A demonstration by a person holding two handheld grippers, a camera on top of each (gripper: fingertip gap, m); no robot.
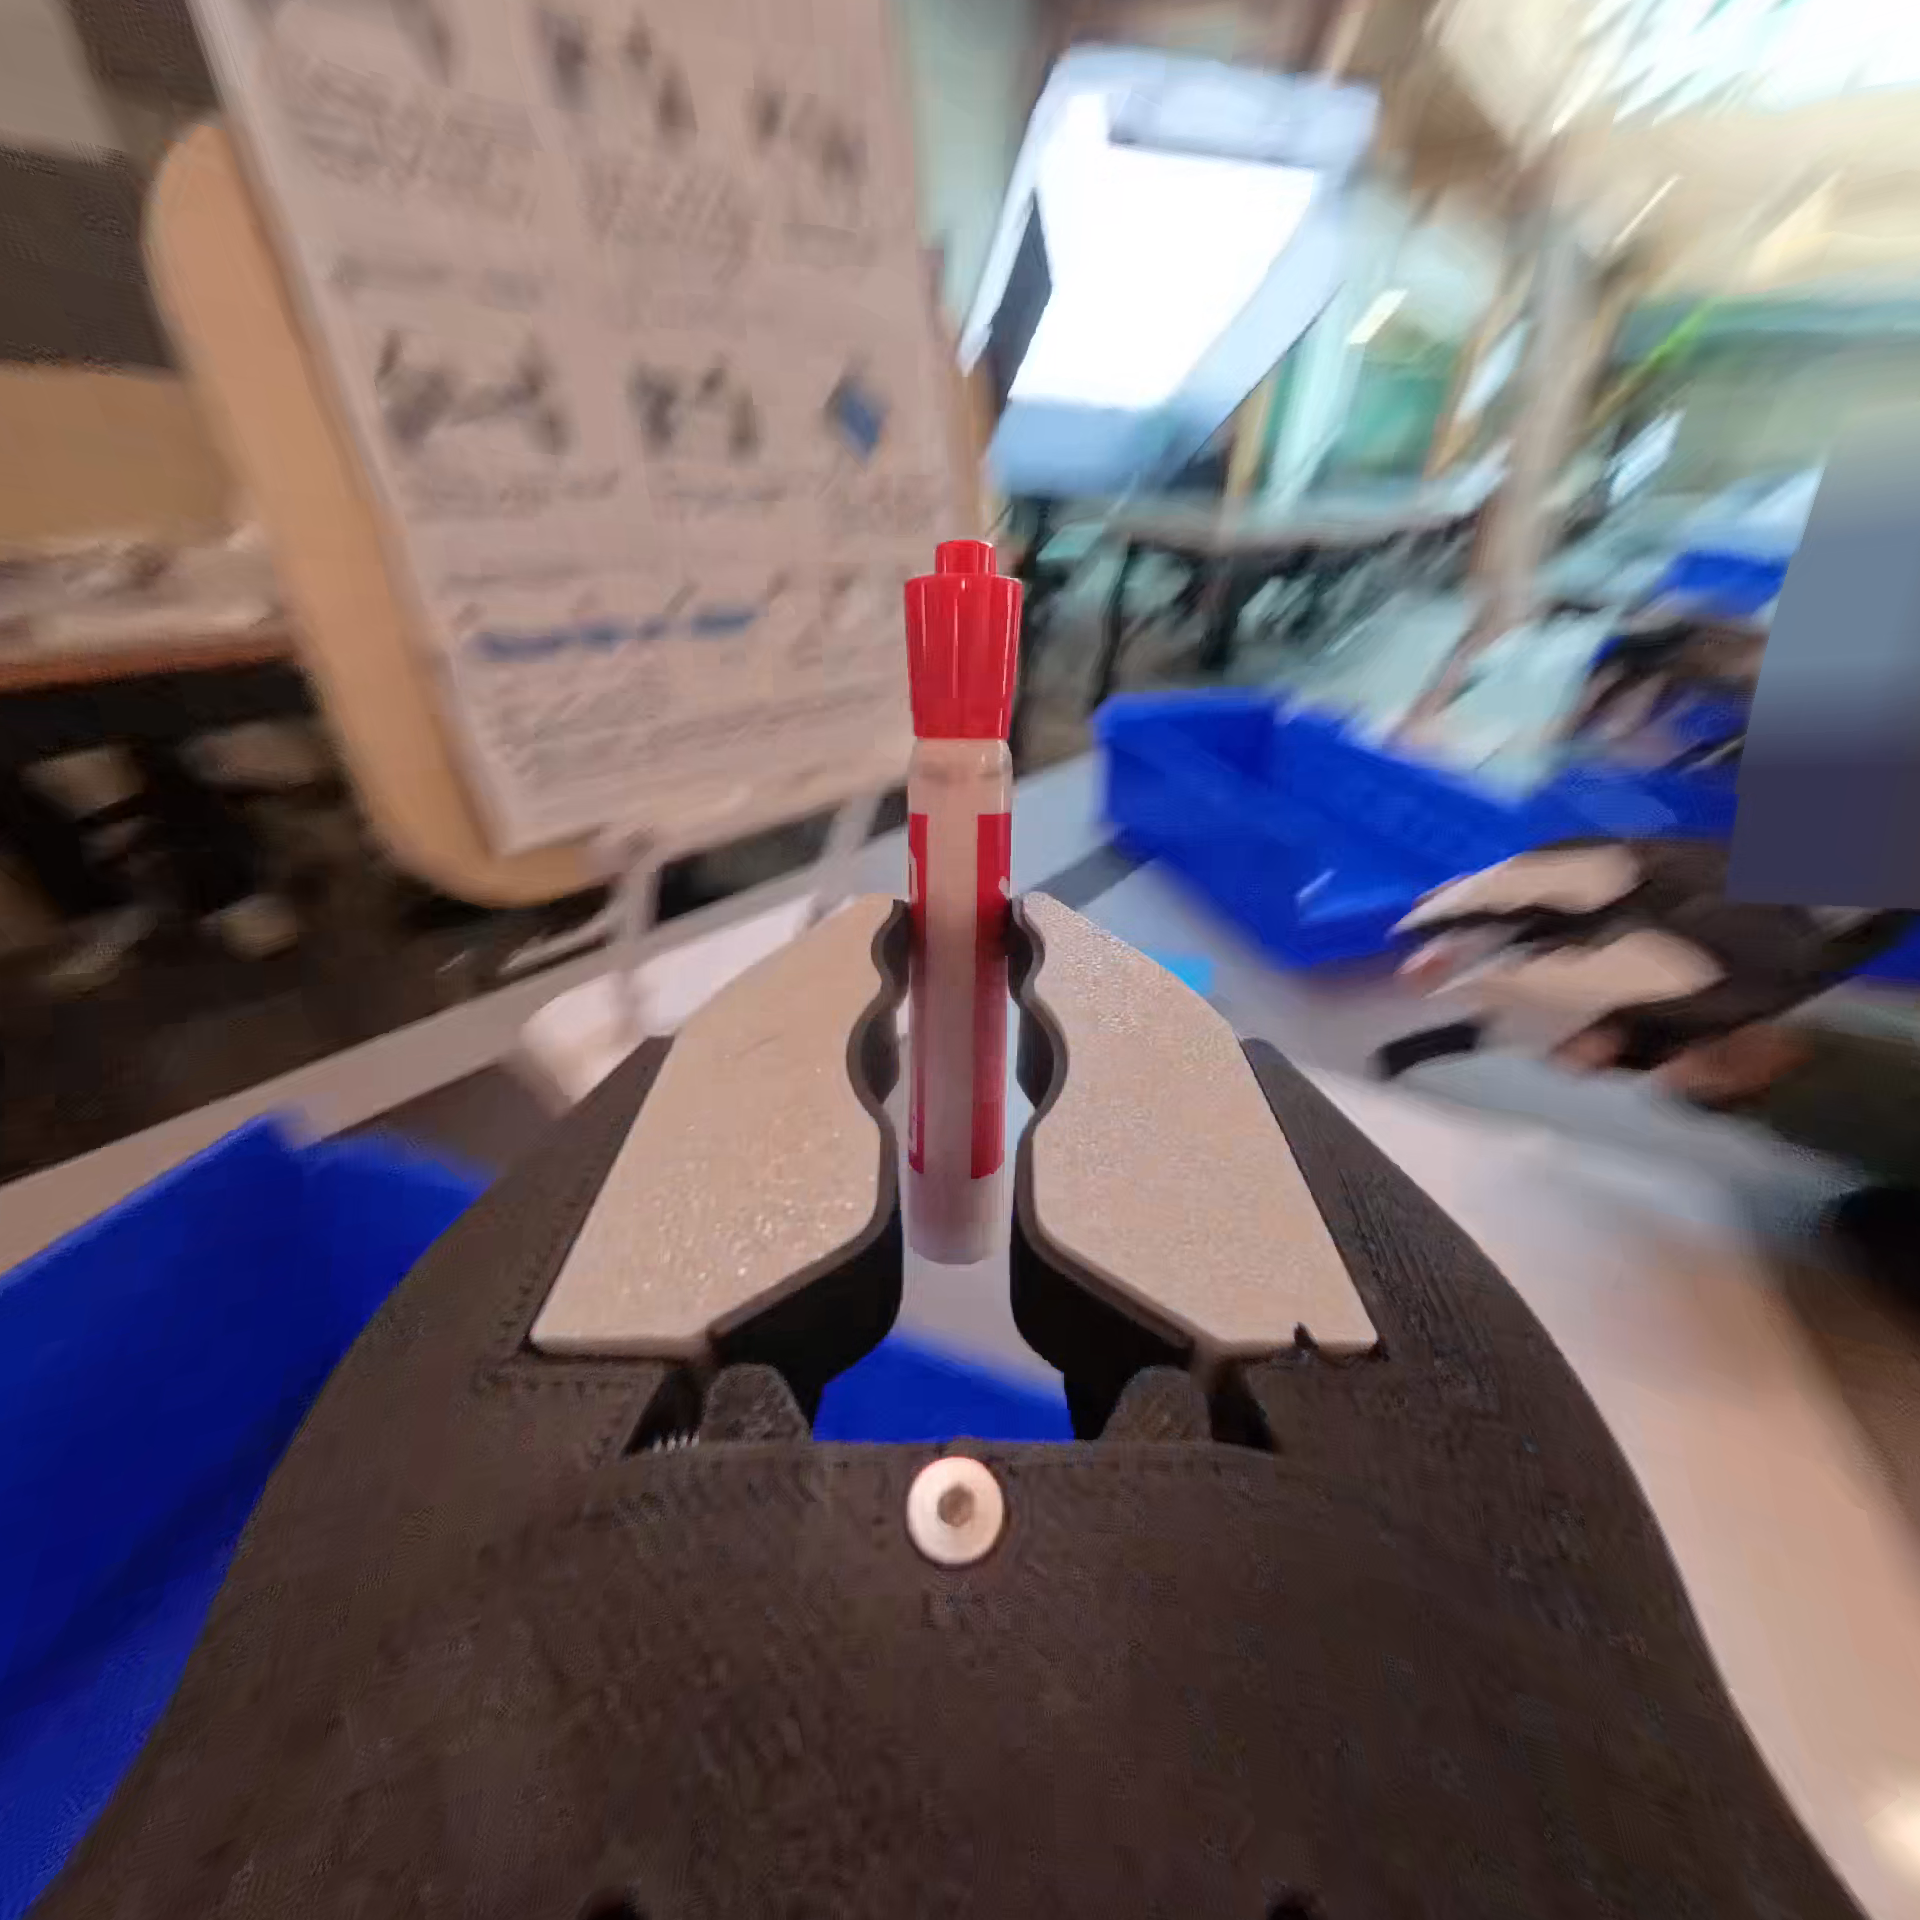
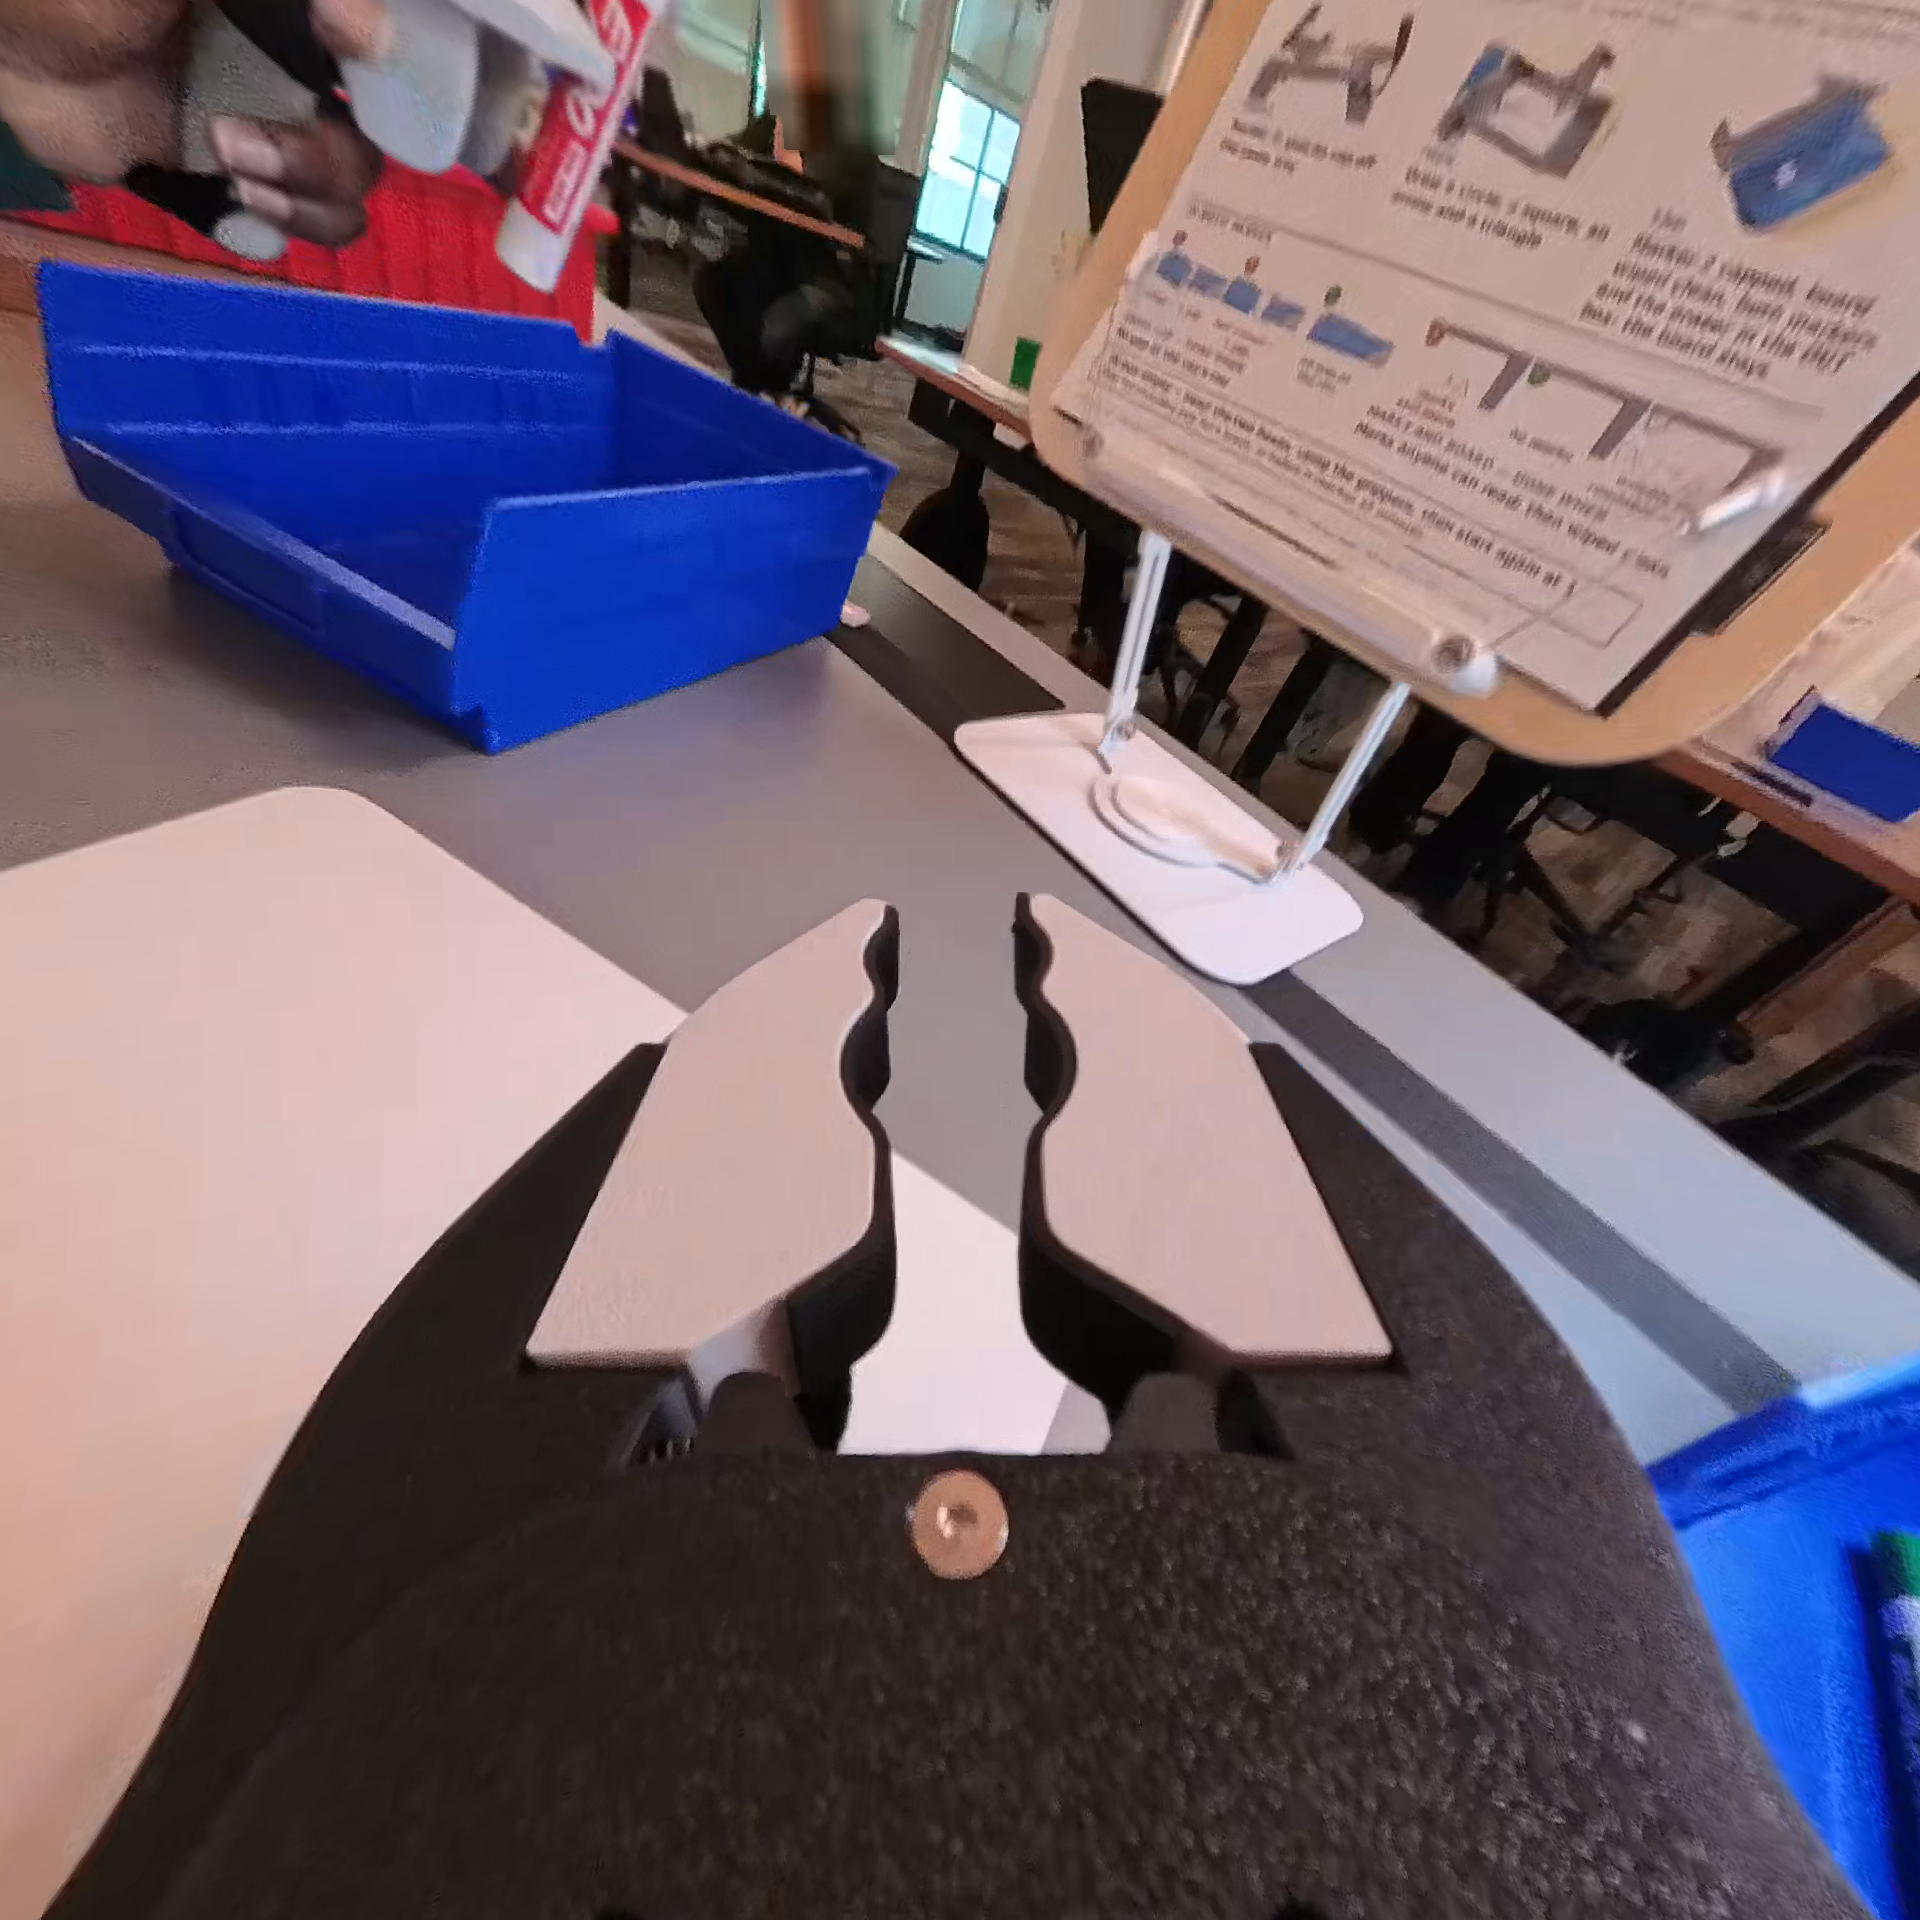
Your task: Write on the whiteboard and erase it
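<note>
2 grippers are in my feeds. My left gripper is clamped on a red-capped marker, the white barrel pinched between the grey fingers and running along the gap, the cap jutting out past the tips, the butt end back near the jaw roots. Everything behind it is smeared by motion blur: an instruction sheet on a stand ahead-left of the jaws, a blue bin ahead-right, another blue bin low to the left.

My right gripper holds nothing, its jaws standing slightly parted. The whiteboard lies flat on the grey table, beneath and left of those jaws. Ahead-left sits an empty-looking blue bin; above it, far off, the other gripper carries the marker. Ahead-right, the stand's white base rests at the table edge. 1 more blue bin, with a green-capped pen inside, shows low right.
</note>
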